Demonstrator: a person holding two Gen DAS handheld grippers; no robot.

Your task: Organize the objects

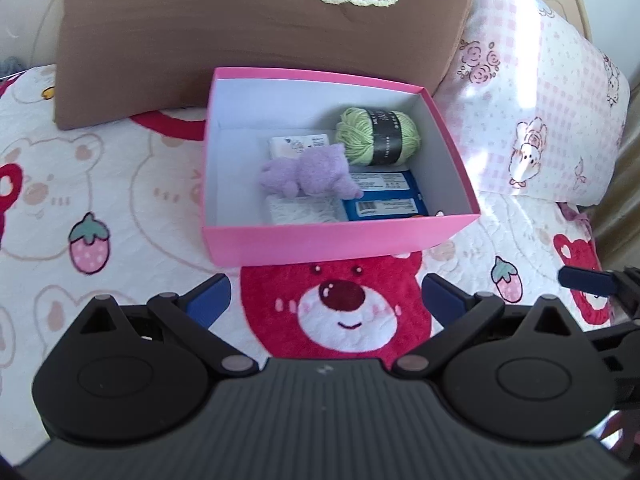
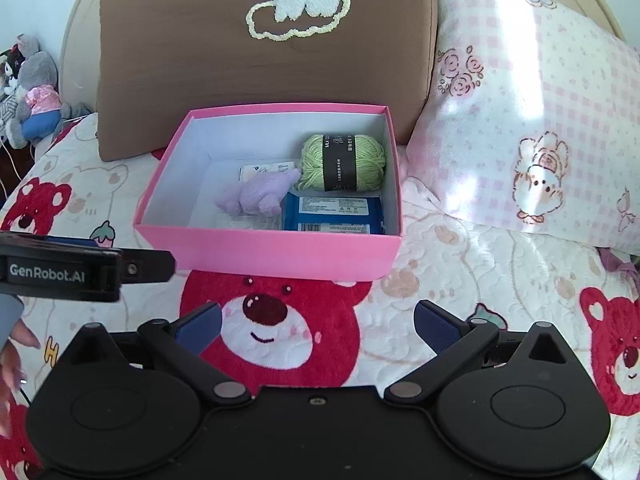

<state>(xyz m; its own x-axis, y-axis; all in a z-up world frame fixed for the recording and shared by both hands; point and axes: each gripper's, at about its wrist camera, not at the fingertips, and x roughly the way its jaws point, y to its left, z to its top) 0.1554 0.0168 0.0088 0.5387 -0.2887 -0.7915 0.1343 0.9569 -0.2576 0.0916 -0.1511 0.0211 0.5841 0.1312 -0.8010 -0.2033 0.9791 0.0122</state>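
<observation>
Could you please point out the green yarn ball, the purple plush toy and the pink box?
green yarn ball (image 1: 404, 136), left wrist view, on its right-hand strands.
purple plush toy (image 1: 316, 172), left wrist view, on its body.
pink box (image 2: 280, 252), right wrist view, on its near wall.

Left gripper (image 1: 326, 294): jaws spread wide, nothing between blue pads, tilted downward over bed. Right gripper (image 2: 318, 326): jaws likewise wide apart, empty, same downward tilt. Grippers side by side, each at edge of other's view. Hand (image 2: 10, 354) partly visible behind left gripper, fingers curled.
</observation>
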